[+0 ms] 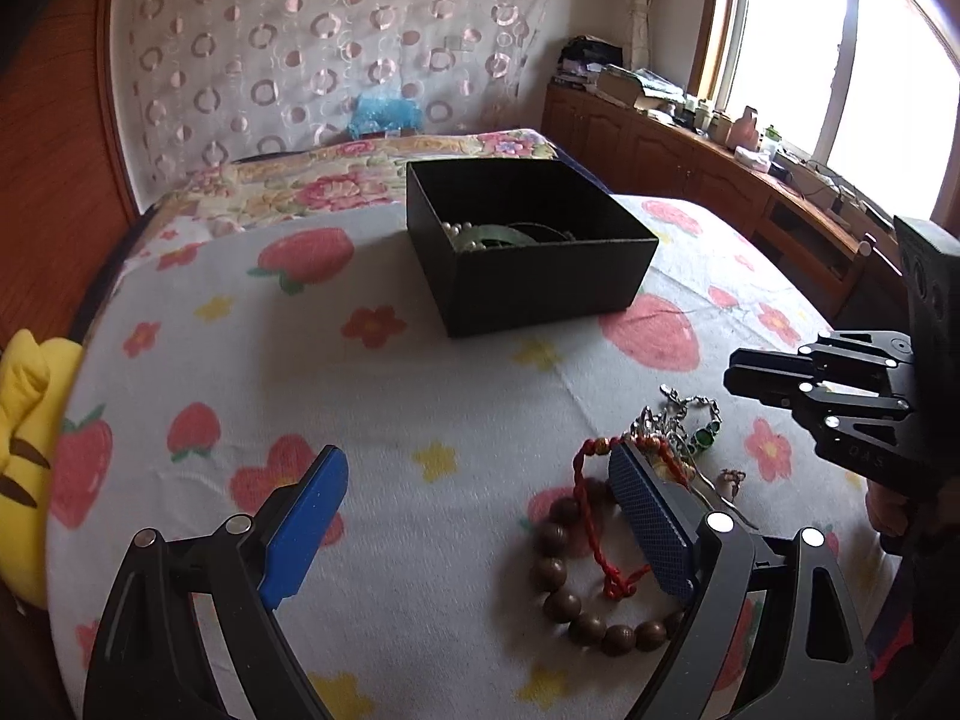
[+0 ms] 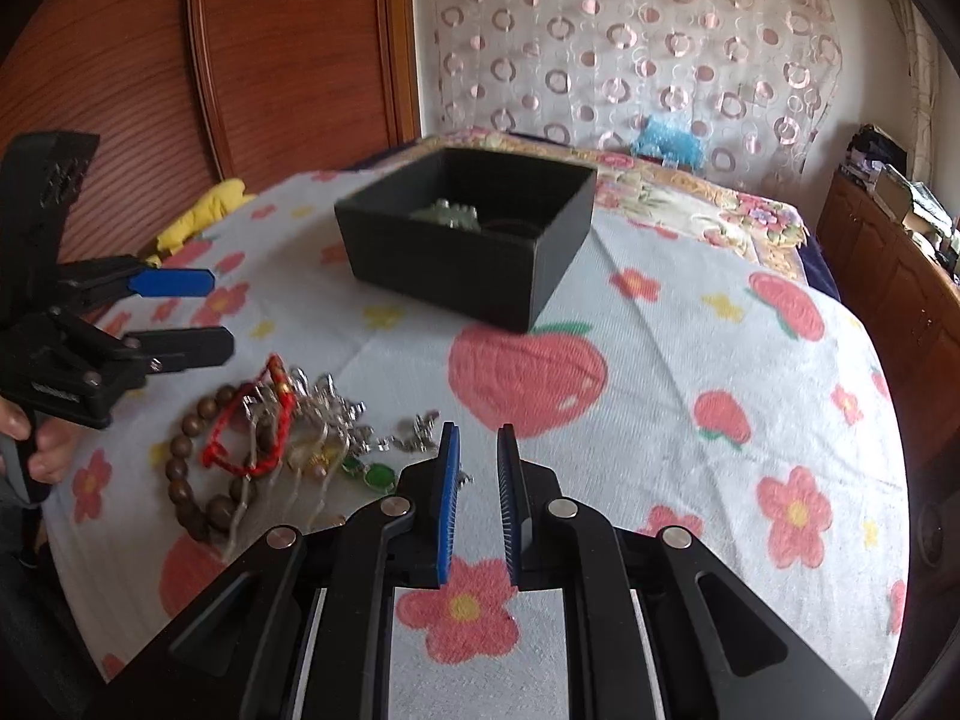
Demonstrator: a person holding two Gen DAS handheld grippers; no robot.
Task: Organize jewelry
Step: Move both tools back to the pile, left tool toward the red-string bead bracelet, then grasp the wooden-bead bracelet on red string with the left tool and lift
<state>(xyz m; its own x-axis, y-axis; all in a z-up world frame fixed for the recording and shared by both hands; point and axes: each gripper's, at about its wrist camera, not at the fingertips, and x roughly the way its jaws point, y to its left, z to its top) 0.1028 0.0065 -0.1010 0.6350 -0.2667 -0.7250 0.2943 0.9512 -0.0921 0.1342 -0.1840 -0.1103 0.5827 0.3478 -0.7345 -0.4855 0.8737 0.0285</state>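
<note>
**Tangled pile could come up in one clump**

Left wrist view: the left hand-held gripper [image 1: 474,516] stands wide open and empty over the bed [image 1: 420,396]. Its right finger lies against the red cord bracelet [image 1: 591,510] and the wooden bead bracelet [image 1: 576,576]. Closing here could pinch both, dragging the silver chain [image 1: 684,414] along.

Right wrist view: the right hand-held gripper [image 2: 478,501] is barely parted, holding nothing, just right of the jewelry heap [image 2: 282,444]. The black box [image 2: 468,240] sits farther back on the bed; a snagged piece could drop short of it.
</note>
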